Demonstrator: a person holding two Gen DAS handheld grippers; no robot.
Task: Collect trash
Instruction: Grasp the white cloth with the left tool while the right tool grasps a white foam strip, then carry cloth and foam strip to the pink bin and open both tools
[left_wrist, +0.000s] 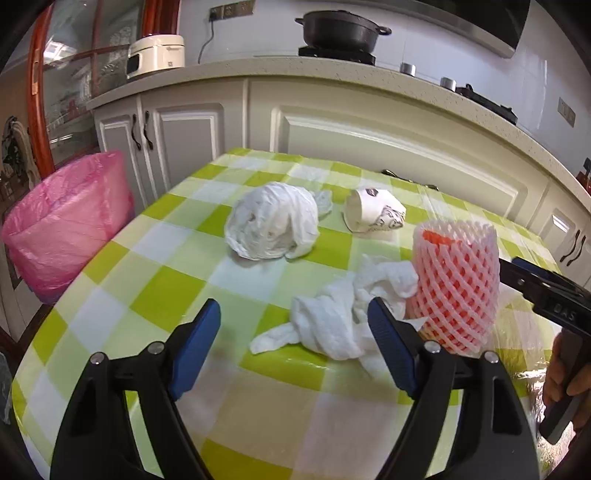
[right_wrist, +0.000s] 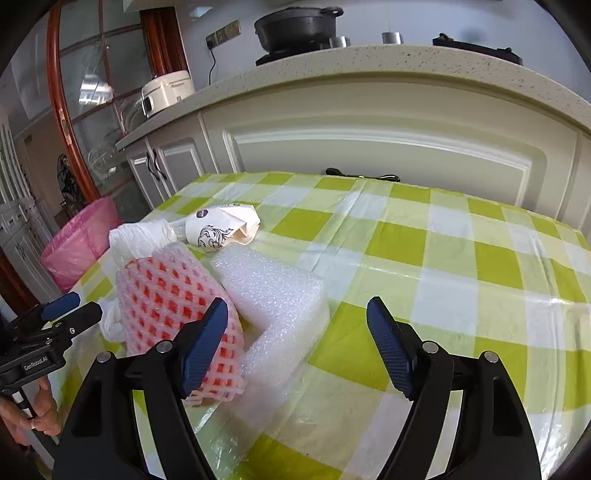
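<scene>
While both grippers hang over the checked table, neither grips anything. Left gripper has its blue jaws spread, with a crumpled white tissue lying on the cloth between and just beyond them; the pads do not press on it, though the right pad sits against its edge. Right gripper is likewise spread, its left pad in front of a pink foam net and a white foam sheet lying partly between the jaws, untouched as far as can be seen. From the left view the net stands upright just right of the tissue, something orange showing through its mesh. Farther back on the table rest a balled white plastic bag and, beside it, a tipped paper cup with a dark print. Off the table's left edge stands a bin lined with a pink bag, well apart from the trash. Behind runs a counter with a black pot and a white cooker. A hand holds the left gripper's handle.
</scene>
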